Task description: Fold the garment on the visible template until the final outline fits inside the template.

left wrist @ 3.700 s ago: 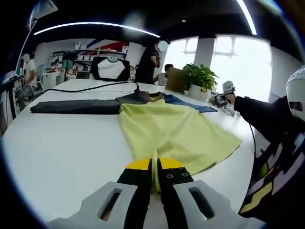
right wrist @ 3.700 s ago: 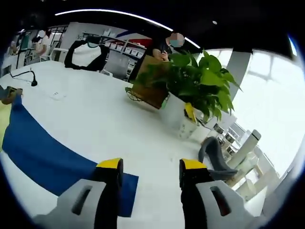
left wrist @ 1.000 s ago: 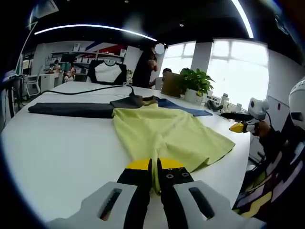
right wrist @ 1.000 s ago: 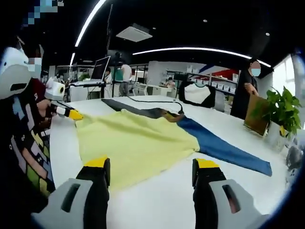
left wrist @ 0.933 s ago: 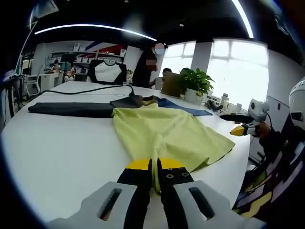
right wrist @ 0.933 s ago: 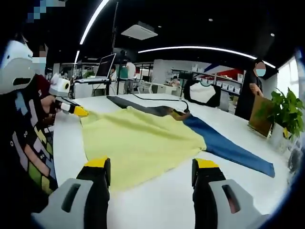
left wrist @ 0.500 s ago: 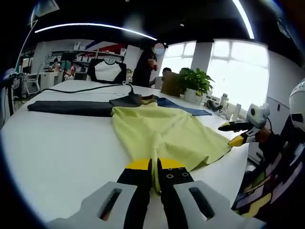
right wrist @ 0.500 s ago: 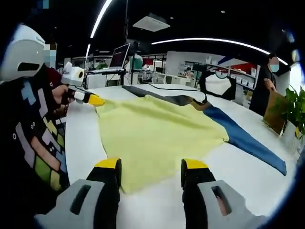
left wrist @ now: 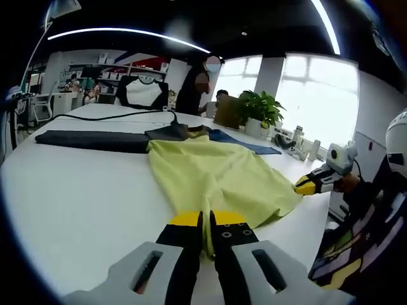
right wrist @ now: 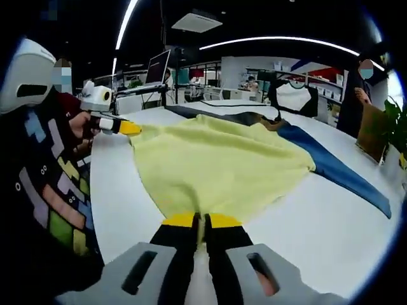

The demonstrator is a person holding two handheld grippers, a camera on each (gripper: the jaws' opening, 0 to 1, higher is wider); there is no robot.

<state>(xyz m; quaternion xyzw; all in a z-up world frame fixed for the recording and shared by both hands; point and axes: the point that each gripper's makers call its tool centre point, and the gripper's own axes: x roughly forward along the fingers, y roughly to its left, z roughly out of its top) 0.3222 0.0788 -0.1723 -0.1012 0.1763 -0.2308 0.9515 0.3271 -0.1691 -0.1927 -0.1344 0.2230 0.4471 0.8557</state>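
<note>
A yellow garment (left wrist: pixel 216 171) lies flat on the white table (left wrist: pixel 76 190), with a dark sleeve (left wrist: pixel 89 141) stretched one way and a blue sleeve (left wrist: pixel 245 141) the other. My left gripper (left wrist: pixel 206 234) is shut on one corner of the yellow hem. In the right gripper view the garment (right wrist: pixel 222 162) spreads ahead, and my right gripper (right wrist: pixel 200 229) is shut on the other hem corner. Each gripper shows in the other's view: the right gripper (left wrist: pixel 306 187) at the hem's far corner, the left gripper (right wrist: pixel 127 128) at the fabric's left edge.
A potted plant (left wrist: pixel 261 109) and small items stand near the table's far edge. A black cable (left wrist: pixel 121 117) runs over the table beyond the dark sleeve. A person (left wrist: pixel 194 89) stands at the far side. The holder's patterned sleeve (right wrist: pixel 51 190) is close on the left.
My right gripper came down to the yellow hem and shut on it; earlier it was open and apart from the fabric. The left gripper stayed shut on its corner.
</note>
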